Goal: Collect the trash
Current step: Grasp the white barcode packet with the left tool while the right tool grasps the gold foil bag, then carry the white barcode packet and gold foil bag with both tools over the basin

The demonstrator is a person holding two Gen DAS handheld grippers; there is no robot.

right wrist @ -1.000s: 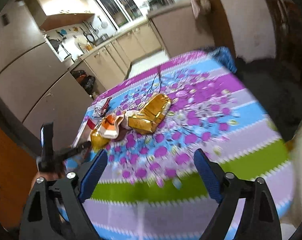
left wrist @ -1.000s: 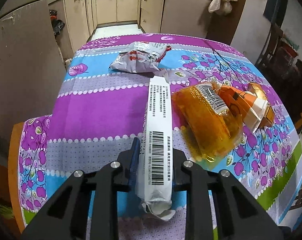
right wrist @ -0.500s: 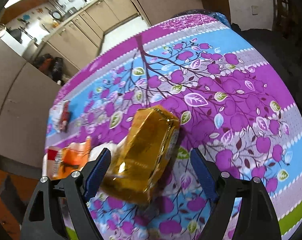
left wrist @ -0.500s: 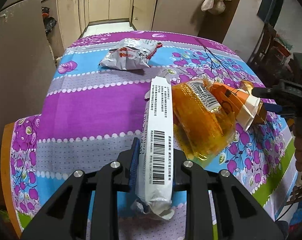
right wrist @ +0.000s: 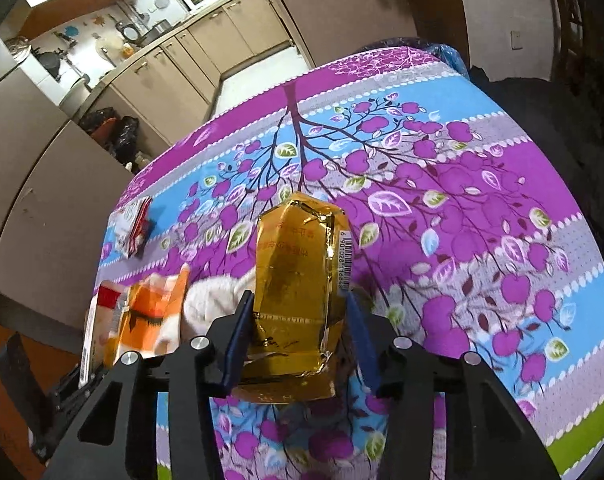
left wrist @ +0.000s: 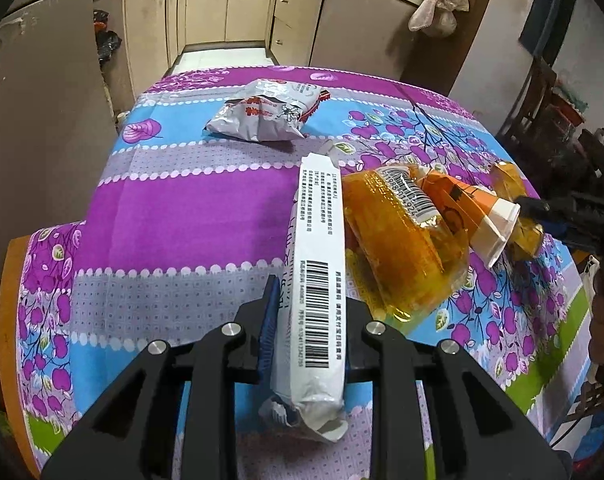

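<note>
My left gripper [left wrist: 308, 312] is shut on a long white wrapper with a barcode [left wrist: 316, 280], held above the flowered tablecloth [left wrist: 174, 224]. To its right lie a clear orange bag [left wrist: 398, 240] and an orange-and-white carton [left wrist: 470, 208]. A silver snack bag [left wrist: 266, 112] lies farther back. My right gripper [right wrist: 298, 320] has its blue pads on both sides of a gold foil packet [right wrist: 298, 280] on the tablecloth [right wrist: 462, 200]; the left pad touches it, a small gap shows on the right. The right gripper also shows in the left wrist view [left wrist: 542, 216].
Kitchen cabinets [left wrist: 230, 12] stand beyond the table. A brown cabinet wall [left wrist: 34, 112] is close on the left. The orange carton [right wrist: 154, 308] and silver bag [right wrist: 136, 224] lie left of the gold packet. Dark chairs [left wrist: 550, 92] stand at the right.
My right gripper has come down over the gold packet and narrowed its pads around it. My left gripper keeps its hold on the white wrapper, barely moved.
</note>
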